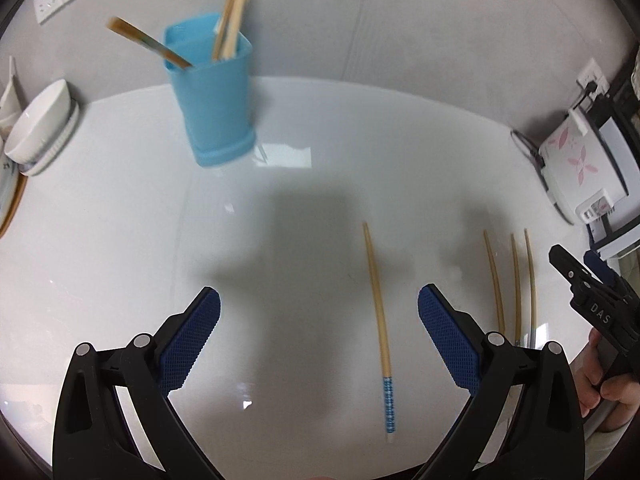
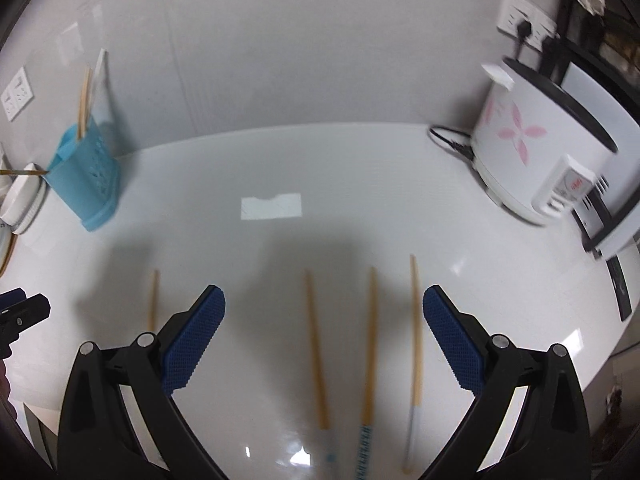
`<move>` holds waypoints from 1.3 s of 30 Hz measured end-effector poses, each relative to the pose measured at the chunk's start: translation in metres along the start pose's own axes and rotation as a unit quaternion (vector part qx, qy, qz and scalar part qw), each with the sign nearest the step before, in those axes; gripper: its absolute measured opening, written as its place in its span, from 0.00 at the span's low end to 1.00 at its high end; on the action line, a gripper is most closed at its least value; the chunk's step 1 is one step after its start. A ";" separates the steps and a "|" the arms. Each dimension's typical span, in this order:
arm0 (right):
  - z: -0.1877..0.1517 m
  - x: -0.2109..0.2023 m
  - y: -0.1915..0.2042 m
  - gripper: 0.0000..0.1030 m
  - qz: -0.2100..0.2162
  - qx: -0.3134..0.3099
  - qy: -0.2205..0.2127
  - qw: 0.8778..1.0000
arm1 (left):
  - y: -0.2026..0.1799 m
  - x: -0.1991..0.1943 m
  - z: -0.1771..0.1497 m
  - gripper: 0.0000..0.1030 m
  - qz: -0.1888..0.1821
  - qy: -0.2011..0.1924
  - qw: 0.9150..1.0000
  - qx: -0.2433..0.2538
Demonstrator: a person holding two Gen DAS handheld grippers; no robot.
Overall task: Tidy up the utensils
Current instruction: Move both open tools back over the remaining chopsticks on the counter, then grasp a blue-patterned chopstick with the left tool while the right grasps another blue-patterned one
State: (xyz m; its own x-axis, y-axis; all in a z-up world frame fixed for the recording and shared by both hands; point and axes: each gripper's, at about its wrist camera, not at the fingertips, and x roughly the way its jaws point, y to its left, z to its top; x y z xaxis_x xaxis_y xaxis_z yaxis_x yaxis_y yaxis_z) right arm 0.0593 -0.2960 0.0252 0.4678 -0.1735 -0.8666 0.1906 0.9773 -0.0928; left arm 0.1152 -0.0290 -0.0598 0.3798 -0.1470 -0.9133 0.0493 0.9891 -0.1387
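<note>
Left gripper (image 1: 319, 308) above the white worktop (image 1: 120, 240), fingers (image 1: 192, 340) wide apart and empty. One chopstick (image 1: 378, 312) flat between them, nearer the right finger. Blue holder (image 1: 216, 92) ahead and to the left, already bearing chopsticks. Right gripper (image 2: 324, 312) likewise spread and empty; three chopsticks (image 2: 370, 340) lying side by side between its fingers (image 2: 454, 340). Rice cooker (image 2: 532, 152) far ahead, right.
</note>
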 end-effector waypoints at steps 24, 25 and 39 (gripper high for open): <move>-0.067 0.063 -0.027 0.42 0.014 -0.012 0.223 0.975 | -0.051 0.103 -0.059 0.92 0.072 0.169 0.983 -0.004; -0.066 0.064 -0.028 0.41 0.017 -0.011 0.227 0.974 | -0.052 0.104 -0.059 0.92 0.075 0.170 0.983 -0.002; -0.054 0.085 -0.016 0.07 0.024 -0.020 0.260 0.965 | -0.087 0.096 -0.041 0.28 0.079 0.183 0.980 0.001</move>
State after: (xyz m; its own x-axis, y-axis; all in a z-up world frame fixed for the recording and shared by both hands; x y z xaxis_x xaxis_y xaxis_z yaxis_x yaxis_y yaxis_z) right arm 0.0491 -0.3200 -0.0738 -0.0230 -0.0540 -0.9983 0.1405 0.9885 -0.0567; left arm 0.1098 -0.1296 -0.1513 0.0258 0.0155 -0.9995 0.0189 0.9997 0.0160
